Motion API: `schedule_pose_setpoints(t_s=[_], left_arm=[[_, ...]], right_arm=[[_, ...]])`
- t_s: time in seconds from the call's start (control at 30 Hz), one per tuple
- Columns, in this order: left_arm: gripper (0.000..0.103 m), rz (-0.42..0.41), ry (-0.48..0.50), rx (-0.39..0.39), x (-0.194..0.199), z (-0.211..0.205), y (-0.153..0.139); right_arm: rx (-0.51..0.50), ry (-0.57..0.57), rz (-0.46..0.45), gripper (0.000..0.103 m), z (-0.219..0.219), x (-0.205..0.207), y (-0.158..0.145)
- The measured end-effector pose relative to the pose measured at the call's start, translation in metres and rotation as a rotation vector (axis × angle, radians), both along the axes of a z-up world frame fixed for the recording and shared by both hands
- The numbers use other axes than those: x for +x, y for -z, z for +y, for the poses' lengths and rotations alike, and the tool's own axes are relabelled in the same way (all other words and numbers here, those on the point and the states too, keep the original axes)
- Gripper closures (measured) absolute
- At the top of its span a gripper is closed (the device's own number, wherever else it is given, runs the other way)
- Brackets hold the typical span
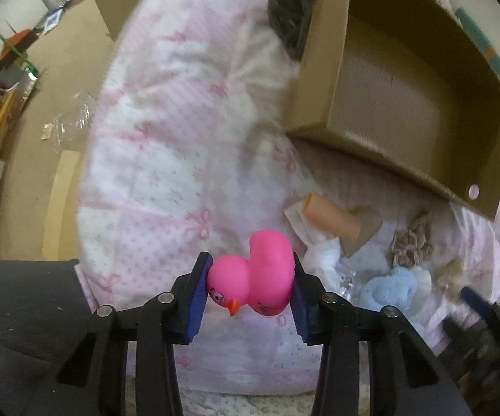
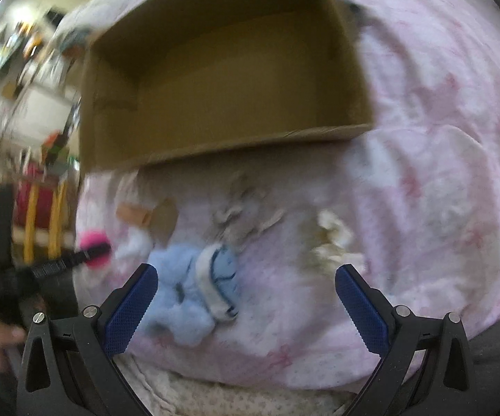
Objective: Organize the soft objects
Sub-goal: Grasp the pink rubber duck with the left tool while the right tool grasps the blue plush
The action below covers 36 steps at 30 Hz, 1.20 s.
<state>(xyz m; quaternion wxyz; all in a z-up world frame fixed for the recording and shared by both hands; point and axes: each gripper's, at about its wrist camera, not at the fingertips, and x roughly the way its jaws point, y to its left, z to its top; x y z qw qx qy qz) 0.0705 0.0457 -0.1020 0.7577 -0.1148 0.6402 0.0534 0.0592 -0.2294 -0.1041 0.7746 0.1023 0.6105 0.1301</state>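
My left gripper is shut on a pink rubber duck and holds it above the pink quilt. An open cardboard box lies on the quilt at the upper right; it shows empty in the right wrist view. My right gripper is open and empty, just above a light blue plush toy. That plush also shows in the left wrist view. The duck in the left gripper shows blurred at the left of the right wrist view.
A peach cylinder with a cardboard tag, a white soft piece, beige knitted pieces and a cream fluffy piece lie on the quilt near the box. A dark item lies behind the box. Floor clutter is at the left.
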Motion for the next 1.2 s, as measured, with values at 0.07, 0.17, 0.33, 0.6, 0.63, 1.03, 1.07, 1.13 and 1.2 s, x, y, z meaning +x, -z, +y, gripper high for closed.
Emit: schedule_pose_setpoints(t_s=[0.07, 0.17, 0.33, 0.6, 0.63, 1.03, 1.07, 1.13, 1.2], left_arm=[[0.065, -0.016, -0.008, -0.001, 0.004, 0.005, -0.005], [0.065, -0.018, -0.017, -0.016, 0.003, 0.008, -0.004], [0.065, -0.025, -0.006, -0.007, 0.006, 0.002, -0.005], [0.065, -0.035, -0.019, -0.011, 0.005, 0.001, -0.007], [0.065, -0.037, -0.019, -0.01, 0.005, 0.001, -0.007], [0.065, -0.103, -0.034, 0.02, -0.001, 0.005, -0.022], [0.065, -0.108, -0.033, 0.024, -0.001, 0.005, -0.023], [0.065, -0.118, -0.022, 0.036, -0.001, 0.002, -0.025], [0.065, -0.128, -0.004, 0.048, -0.001, -0.003, -0.027]], right_arm=[[-0.026, -0.097, -0.01, 0.0, 0.022, -0.005, 0.002], [-0.061, -0.23, 0.002, 0.0, 0.056, -0.015, 0.011], [-0.17, -0.29, 0.021, 0.0, 0.088, -0.018, 0.035], [-0.1, -0.195, 0.103, 0.025, 0.071, 0.005, 0.055], [-0.097, -0.2, 0.106, 0.025, 0.071, 0.003, 0.054], [0.065, -0.145, 0.003, 0.055, 0.044, -0.005, 0.004], [0.123, -0.135, -0.015, 0.055, 0.037, -0.007, -0.005], [0.198, -0.12, -0.077, 0.055, 0.023, -0.013, -0.02], [0.168, -0.12, -0.098, 0.055, 0.013, -0.005, -0.026]])
